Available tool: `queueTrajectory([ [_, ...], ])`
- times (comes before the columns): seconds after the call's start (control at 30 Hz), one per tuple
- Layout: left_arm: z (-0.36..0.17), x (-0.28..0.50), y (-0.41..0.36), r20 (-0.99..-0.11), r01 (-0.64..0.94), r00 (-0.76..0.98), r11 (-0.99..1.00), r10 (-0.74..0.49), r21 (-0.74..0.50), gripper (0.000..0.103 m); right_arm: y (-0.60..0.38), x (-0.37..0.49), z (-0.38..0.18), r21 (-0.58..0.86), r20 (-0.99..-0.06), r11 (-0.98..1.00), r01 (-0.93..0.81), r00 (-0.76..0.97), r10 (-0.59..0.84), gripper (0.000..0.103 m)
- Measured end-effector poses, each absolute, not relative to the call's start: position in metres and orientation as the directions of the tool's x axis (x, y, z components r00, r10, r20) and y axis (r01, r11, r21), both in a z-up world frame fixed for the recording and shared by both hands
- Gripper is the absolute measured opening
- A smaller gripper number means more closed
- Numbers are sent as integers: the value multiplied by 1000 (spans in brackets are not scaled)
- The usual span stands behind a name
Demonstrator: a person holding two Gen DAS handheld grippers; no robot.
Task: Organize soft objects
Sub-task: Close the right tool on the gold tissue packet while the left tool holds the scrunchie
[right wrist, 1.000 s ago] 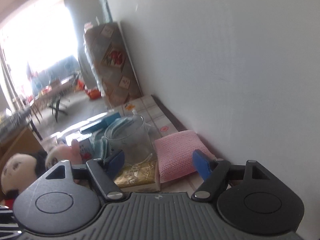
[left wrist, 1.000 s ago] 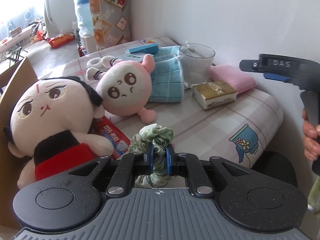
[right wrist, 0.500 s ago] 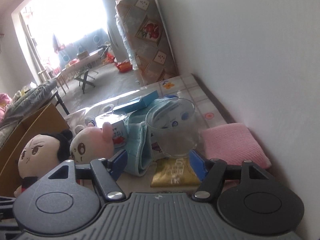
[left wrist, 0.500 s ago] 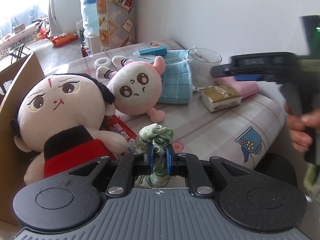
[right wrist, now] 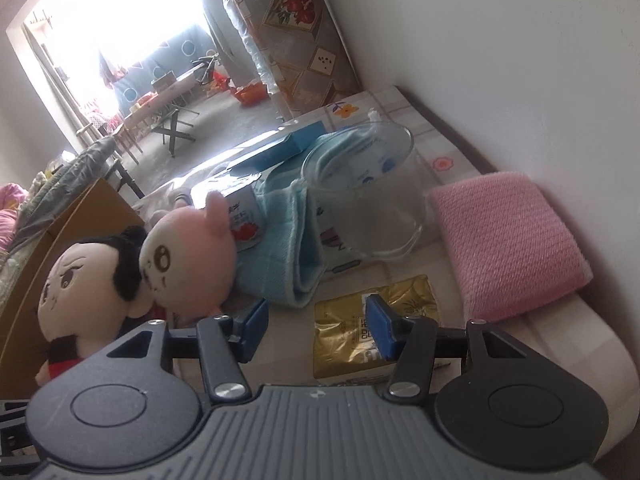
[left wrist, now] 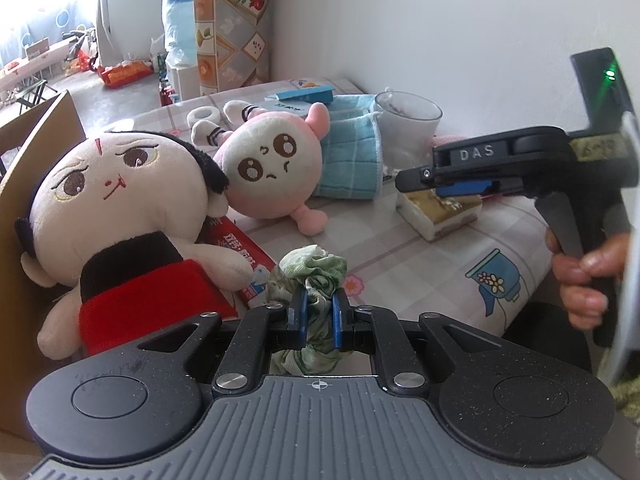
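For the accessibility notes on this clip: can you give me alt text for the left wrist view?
The left gripper is shut on a crumpled green cloth above a patterned table. Two plush dolls lie at left by a cardboard box. At right, a hand holds the right gripper over a gold packet.

The raised letters "DAS" stand on the side of the right gripper (left wrist: 464,188). Print on the red packet (left wrist: 244,256), just ahead-left of the left gripper (left wrist: 318,314), is too blurred to read.
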State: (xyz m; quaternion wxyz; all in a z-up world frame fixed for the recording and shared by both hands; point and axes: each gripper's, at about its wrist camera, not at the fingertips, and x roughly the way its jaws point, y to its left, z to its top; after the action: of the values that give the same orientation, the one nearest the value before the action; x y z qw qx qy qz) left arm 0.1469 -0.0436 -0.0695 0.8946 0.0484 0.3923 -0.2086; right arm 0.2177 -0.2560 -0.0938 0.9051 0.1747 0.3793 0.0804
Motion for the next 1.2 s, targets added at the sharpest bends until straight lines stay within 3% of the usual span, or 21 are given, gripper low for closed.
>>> queueTrajectory([
  [0.23,-76,147,-45,-727,421,594,903,-344,-84,10,-249,190,-85,425,-638,902,-77,681,359,57],
  [0.37,-77,145,-45,-725,430,592,899,-353,-86,10,-260,167,-66,452,-615,892,-10,721,320,74],
  [0.67,-77,145,-39,-721,427,587,898,-368,-110,11,-270,177,-87,490,-710,859,147,639,296,77],
  [0.93,-75,143,-36,-715,422,593,899,-370,-116,11,-255,226,-98,389,-758,902,185,621,200,80],
  [1.03,-75,143,-35,-715,418,591,900,-372,-123,11,-237,231,-99,310,-771,939,146,617,159,86],
  [1.2,-77,144,-34,-720,422,586,899,-371,-120,11,-225,223,-101,238,-775,968,79,617,140,86],
])
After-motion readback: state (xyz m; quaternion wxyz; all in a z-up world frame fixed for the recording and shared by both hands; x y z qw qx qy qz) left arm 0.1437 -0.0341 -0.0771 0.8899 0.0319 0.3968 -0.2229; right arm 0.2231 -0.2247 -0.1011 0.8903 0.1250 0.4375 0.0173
